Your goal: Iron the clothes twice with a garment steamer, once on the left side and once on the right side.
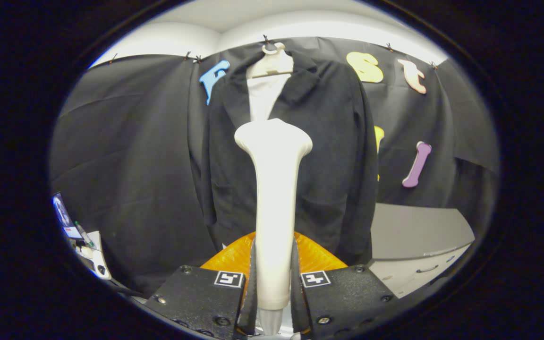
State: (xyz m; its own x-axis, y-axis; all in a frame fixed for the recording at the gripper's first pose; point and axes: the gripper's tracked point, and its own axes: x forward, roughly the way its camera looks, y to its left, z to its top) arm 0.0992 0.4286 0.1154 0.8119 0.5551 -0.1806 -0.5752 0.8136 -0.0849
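While the gripper (274,278) clamps the garment steamer (274,198) by its handle, both fingers press its sides.

Upright, its head rises in front of the black jacket (328,156), hung far ahead on a white hanger (272,61); a grey cabinet (418,236) stands right.

The steamer (274,208), clamped between the gripper's (274,278) fingers, stands upright before the jacket (328,156), blocking the middle line. Open air lies either side of its head. A cabinet (418,241) crowds the jacket's lower right; clutter (80,238) sits far left.
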